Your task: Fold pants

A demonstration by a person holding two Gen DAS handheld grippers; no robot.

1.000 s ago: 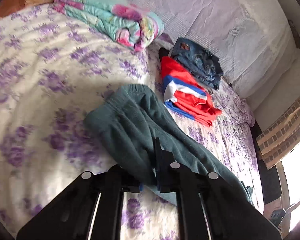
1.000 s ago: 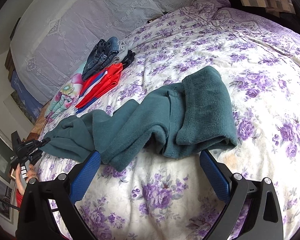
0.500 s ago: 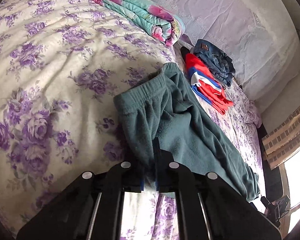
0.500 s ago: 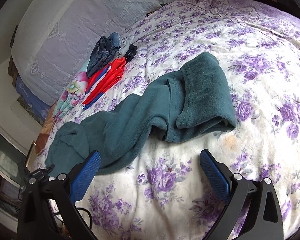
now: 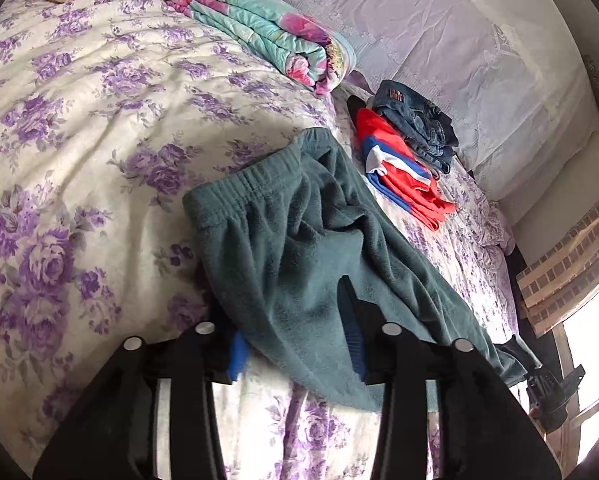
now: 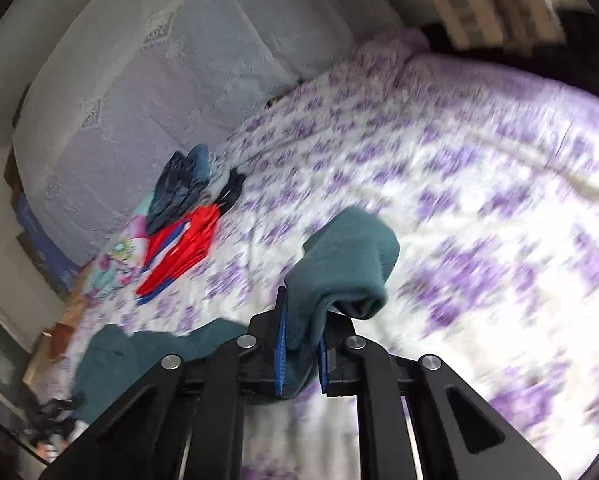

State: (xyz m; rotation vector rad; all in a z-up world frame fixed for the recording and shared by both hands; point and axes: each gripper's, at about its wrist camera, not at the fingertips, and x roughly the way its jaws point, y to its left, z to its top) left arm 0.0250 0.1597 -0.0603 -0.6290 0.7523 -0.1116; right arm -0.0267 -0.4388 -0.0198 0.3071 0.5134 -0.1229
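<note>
1. Shows the jaws of the left gripper (image 5: 295, 354) parted to a middling width, with teal fleece lying loose between the blue pads and nothing pinched.
2. Shows the jaws of the right gripper (image 6: 301, 356) closed narrow on the cuff end of the pants (image 6: 339, 264), raised off the bedspread (image 6: 499, 200); looks smeared with motion across most of that view.
3. Marks a swap from half a second ago: then clamped on the left and wide and idle on the right, now released on the left and gripping on the right.
4. Suggests a judgement for the task: reads as the waist end set down and the leg end picked up, likely to be carried over toward the waistband for a lengthwise fold; counts no fold as finished yet.
5. Places the pants (image 5: 299, 240) along the near edge of the bed (image 5: 79, 120), waistband spread toward the middle, hip area rumpled, legs trailing away to the right-hand edge.
6. Puts the waist-side fabric directly between and ahead of the left pads, touching them; puts the cuff inside the right pads, its rolled end drooping forward beyond them.
7. Notes, well apart by the far edge, a red folded garment (image 5: 399, 172), jeans (image 5: 419, 120) and a rolled floral quilt (image 5: 267, 36).
</note>
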